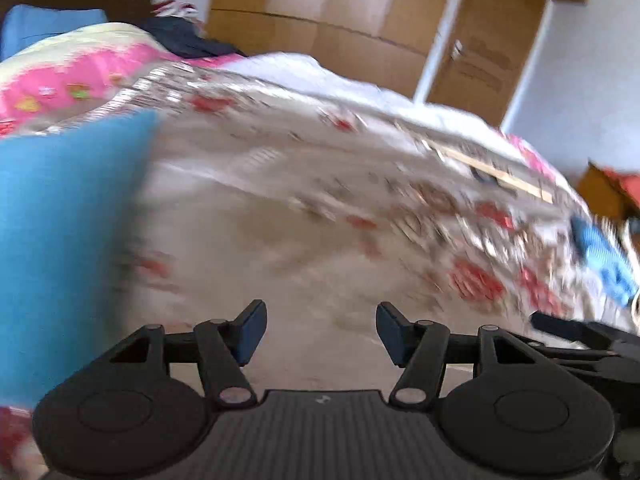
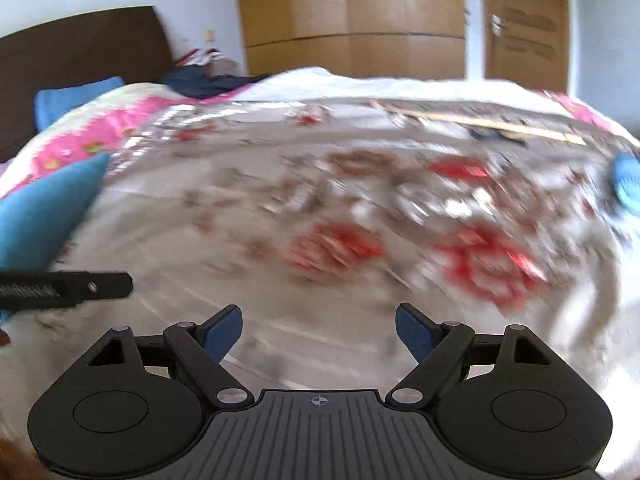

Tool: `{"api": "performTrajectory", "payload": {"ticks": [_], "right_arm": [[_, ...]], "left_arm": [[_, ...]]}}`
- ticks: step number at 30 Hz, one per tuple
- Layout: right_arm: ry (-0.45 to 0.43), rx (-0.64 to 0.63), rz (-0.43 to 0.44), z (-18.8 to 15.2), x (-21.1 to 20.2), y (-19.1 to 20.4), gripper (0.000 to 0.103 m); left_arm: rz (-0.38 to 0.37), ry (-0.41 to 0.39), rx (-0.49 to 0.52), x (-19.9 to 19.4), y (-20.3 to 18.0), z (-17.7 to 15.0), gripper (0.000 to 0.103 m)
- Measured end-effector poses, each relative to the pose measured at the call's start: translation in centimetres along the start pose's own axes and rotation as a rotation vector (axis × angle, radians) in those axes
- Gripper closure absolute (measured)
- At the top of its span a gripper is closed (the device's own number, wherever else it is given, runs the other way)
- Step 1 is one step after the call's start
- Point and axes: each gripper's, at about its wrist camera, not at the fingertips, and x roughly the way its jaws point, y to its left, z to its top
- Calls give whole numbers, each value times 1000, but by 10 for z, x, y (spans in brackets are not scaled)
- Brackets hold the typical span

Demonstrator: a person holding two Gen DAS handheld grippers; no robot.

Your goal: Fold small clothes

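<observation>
A blue garment (image 1: pixel 60 216) lies on the flowered bedspread (image 1: pixel 320 208) at the left; it also shows in the right wrist view (image 2: pixel 44 208). A second blue piece of cloth (image 1: pixel 604 256) lies at the right edge of the bed, also in the right wrist view (image 2: pixel 628 184). My left gripper (image 1: pixel 321 330) is open and empty above the bedspread, right of the blue garment. My right gripper (image 2: pixel 319 334) is open and empty above the bedspread (image 2: pixel 320 220). Both views are blurred by motion.
A pink quilt (image 1: pixel 60 76) and a dark garment (image 2: pixel 204 82) lie at the bed's far end. A wooden stick (image 2: pixel 500 124) lies on the bed at the right. A wardrobe (image 2: pixel 352 12) and door stand behind. Part of the left tool (image 2: pixel 80 286) shows at the left.
</observation>
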Motion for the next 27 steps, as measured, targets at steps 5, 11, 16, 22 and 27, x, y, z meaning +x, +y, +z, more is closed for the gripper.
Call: {"api": "performTrajectory", "payload": {"ticks": [5, 11, 16, 22, 27], "right_arm": [[-28, -68, -60, -28, 12, 6, 13], [-27, -78, -50, -30, 16, 5, 0], [-19, -90, -53, -25, 15, 5, 0], [-21, -32, -108, -20, 23, -17, 0], [-31, -49, -120, -20, 23, -14, 0]], "left_arm": [[90, -54, 145, 36, -40, -39, 28], [112, -68, 184, 49, -44, -49, 0], [128, -87, 205, 45, -48, -55, 0], [113, -97, 191, 44, -46, -55, 0], [123, -97, 203, 45, -48, -56, 0]]}}
